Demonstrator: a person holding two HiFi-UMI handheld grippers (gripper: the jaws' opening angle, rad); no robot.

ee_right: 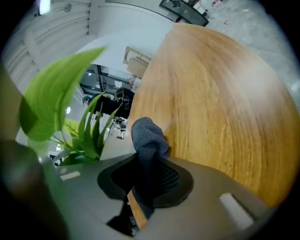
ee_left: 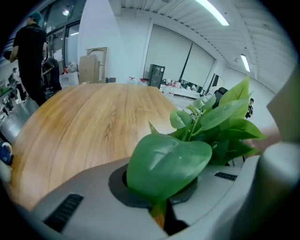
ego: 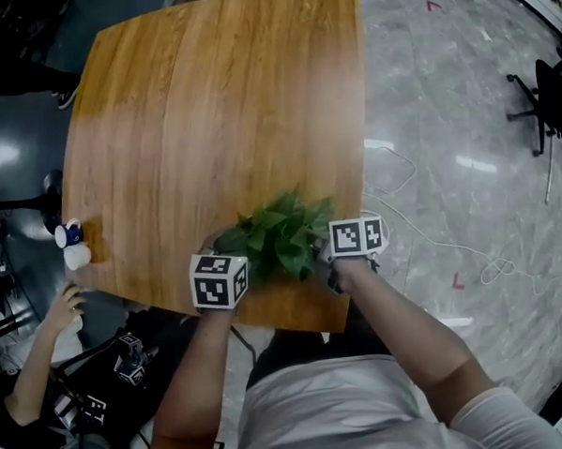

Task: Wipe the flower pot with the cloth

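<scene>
- Right gripper (ee_right: 143, 190) pinches the cloth (ee_right: 147, 136) tight; the dark grey fold sticks straight out past the jaws, its long axis along them, its rounded end toward the table (ego: 209, 110)
- Left gripper (ee_left: 161, 216) has its jaws pressed nearly together on the stalk of a leaf (ee_left: 166, 164)
- plant (ego: 281, 233) stands upright by the table's near edge, between both grippers; its foliage spreads over their tips and hides the flower pot from above
- small white and blue objects (ego: 73, 247) sit at the table's left edge, well apart from the plant; a person's hand (ego: 65, 310) is near them; an office chair (ego: 549, 102) stands on the floor at far right
</scene>
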